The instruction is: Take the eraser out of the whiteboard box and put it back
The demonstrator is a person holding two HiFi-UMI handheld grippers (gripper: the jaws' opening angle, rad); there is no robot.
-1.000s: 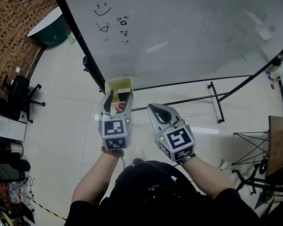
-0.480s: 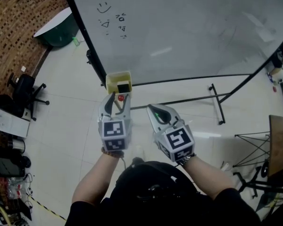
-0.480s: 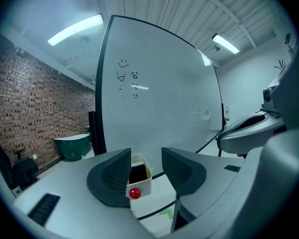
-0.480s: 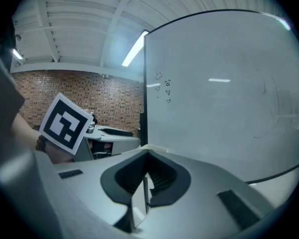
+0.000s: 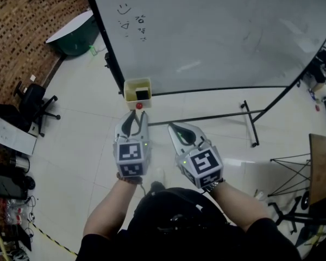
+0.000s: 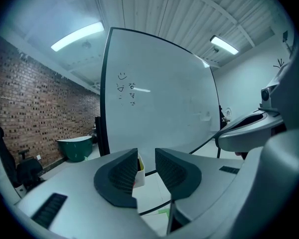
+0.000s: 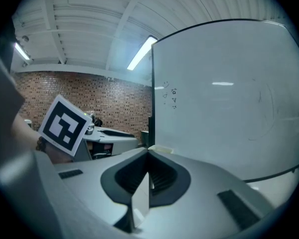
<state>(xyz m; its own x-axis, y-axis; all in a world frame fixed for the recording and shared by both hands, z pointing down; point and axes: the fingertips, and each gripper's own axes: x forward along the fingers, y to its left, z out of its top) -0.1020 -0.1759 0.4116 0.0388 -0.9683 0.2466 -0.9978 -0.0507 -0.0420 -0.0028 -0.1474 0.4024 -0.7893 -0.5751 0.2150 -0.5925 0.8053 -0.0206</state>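
The yellow whiteboard box [image 5: 137,89] hangs at the whiteboard's [image 5: 217,31] lower left corner. A dark eraser [image 5: 142,94] lies inside it. A small red thing [image 5: 139,106] sits just below the box. My left gripper [image 5: 136,115] points at the box from a short way off. Its jaws have just been closing; a narrow gap is left and nothing is between them. In the left gripper view the box [image 6: 140,173] peeks out behind the left gripper [image 6: 147,159]. My right gripper [image 5: 174,127] is shut and empty beside it, and in its own view the right gripper [image 7: 148,152] faces the board.
The whiteboard's black stand and foot bar [image 5: 250,118] run across the tiled floor to the right. A green tub [image 5: 76,37] stands by the brick wall at the left, with an office chair [image 5: 35,102] nearer. A wooden table [image 5: 321,167] is at the right edge.
Both grippers have drawn back from the box toward the person. The left jaws, wide at the box before, have narrowed. The eraser stays in the box.
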